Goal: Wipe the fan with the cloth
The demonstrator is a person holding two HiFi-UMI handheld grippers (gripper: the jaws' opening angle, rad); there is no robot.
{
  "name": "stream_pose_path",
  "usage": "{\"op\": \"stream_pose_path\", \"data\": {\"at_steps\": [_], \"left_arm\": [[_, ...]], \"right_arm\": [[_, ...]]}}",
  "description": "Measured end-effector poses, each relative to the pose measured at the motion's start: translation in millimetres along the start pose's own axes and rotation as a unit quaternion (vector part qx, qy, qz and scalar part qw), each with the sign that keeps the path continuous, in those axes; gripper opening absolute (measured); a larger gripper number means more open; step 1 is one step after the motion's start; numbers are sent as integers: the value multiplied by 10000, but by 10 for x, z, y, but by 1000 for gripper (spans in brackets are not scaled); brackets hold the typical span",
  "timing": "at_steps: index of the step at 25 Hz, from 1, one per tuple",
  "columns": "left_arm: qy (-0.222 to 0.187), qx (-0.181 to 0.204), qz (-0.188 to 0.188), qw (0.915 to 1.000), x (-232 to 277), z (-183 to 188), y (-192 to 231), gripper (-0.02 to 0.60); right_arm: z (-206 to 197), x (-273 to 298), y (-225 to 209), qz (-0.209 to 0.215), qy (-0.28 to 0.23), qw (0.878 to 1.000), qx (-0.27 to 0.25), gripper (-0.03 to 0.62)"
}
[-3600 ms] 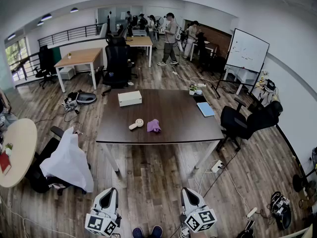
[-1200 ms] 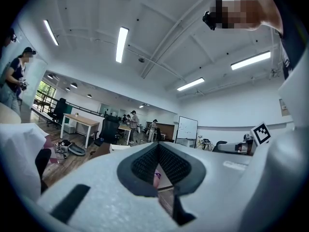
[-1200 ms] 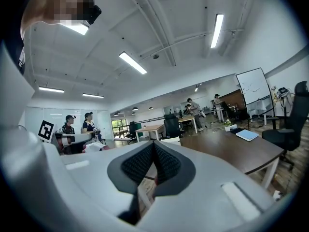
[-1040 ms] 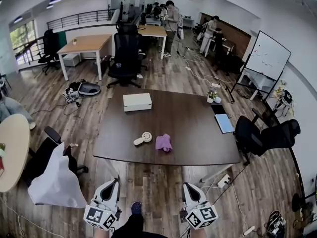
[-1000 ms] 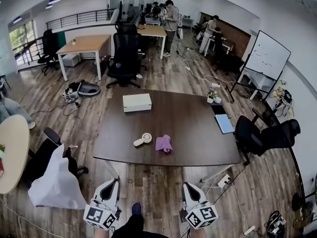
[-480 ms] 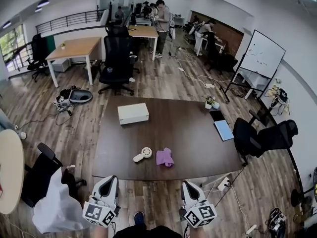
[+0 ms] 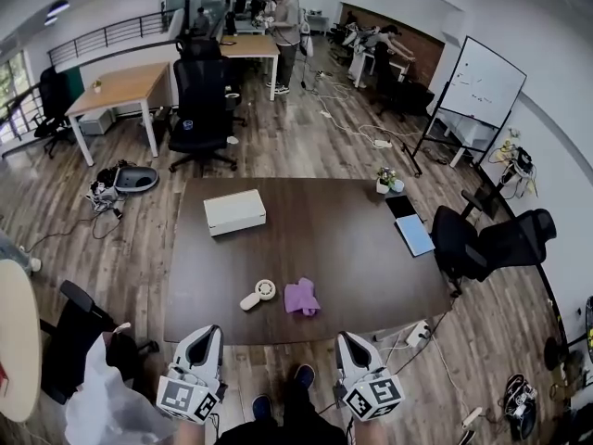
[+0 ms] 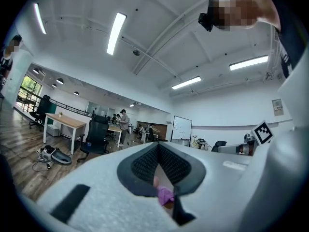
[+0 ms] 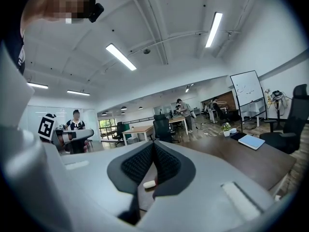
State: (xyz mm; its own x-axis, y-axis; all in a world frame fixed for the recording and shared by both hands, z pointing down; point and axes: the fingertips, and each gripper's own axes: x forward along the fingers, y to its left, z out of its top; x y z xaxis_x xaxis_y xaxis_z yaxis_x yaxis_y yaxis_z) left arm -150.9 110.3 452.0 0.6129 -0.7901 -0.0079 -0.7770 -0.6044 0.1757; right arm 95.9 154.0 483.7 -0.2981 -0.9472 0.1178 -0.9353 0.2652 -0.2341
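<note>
Head view: fan just beside cloth on worktop. Left gripper and right gripper fingers together, empty; left gripper view glimpses purple, probably cloth.

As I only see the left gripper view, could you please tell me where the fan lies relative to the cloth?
Observer: In the head view the fan lies just left of the cloth, near the table's front edge.
Operator: Do they touch?
Observer: No, a strip of bare table shows between them.
Operator: Is the right gripper carrying anything?
Observer: No, the right gripper is shut and empty.
</note>
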Motion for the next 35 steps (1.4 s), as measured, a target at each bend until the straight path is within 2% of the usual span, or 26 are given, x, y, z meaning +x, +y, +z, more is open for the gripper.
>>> {"op": "stream_pose_path", "data": {"at_steps": [9, 20, 28, 35], "left_arm": [[-65, 65, 430, 9990, 683, -38, 243, -5], [-258, 19, 895, 9956, 1476, -47, 310, -5], [-131, 62, 987, 9950, 1647, -69, 520, -5], [-1, 87, 745, 9972, 1787, -66, 758, -5]], "right_arm": [[104, 732, -470, 417, 140, 9988, -226, 11], [281, 1461, -1112, 941, 252, 9946, -363, 11], [257, 1830, -1144, 1045, 378, 9932, -346, 11], [285, 2043, -1083, 822, 332, 9955, -322, 11]]}}
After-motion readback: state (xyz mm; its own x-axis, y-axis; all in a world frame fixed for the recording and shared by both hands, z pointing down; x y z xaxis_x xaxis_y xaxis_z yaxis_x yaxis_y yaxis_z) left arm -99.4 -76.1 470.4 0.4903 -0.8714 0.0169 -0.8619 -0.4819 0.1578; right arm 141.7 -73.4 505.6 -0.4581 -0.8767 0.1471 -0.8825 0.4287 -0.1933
